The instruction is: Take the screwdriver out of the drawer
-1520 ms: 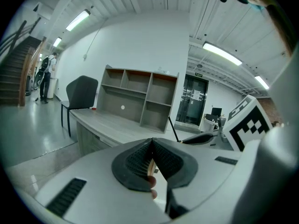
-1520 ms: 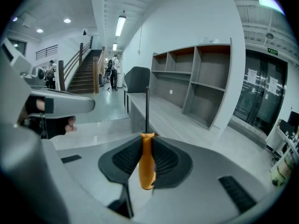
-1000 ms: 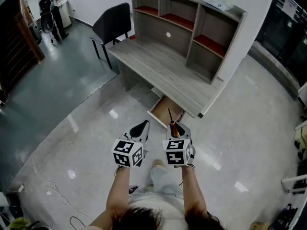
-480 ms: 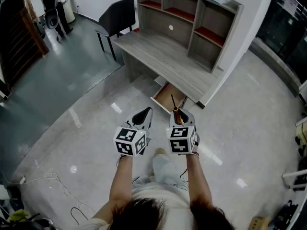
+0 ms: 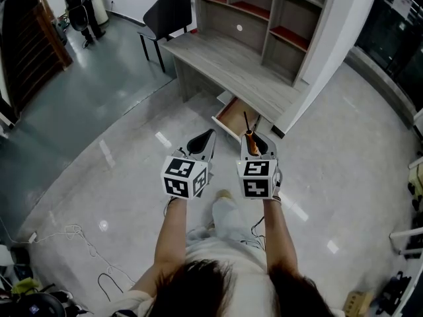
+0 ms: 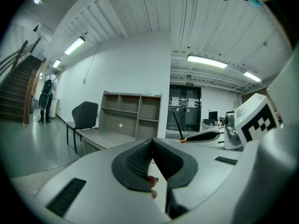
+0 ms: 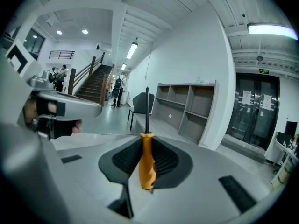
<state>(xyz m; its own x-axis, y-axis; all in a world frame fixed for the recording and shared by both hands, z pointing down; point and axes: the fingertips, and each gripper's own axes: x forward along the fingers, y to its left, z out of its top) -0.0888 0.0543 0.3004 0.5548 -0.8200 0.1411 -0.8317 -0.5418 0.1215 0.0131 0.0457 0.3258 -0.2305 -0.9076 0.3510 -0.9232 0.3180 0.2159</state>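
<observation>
Inside right claw [image 7: 146, 140], half-covered screwdriver [image 7: 146, 164]

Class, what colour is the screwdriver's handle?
The screwdriver handle is orange; the right gripper view shows it best.

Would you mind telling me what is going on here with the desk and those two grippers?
A person stands on the floor facing a desk, with a gripper in each hand. The right gripper is shut on an orange-handled screwdriver, held in the air with its shaft pointing away from the person. The left gripper is shut with nothing between its jaws. The drawer under the desk hangs open, so the screwdriver is already out of it.
</observation>
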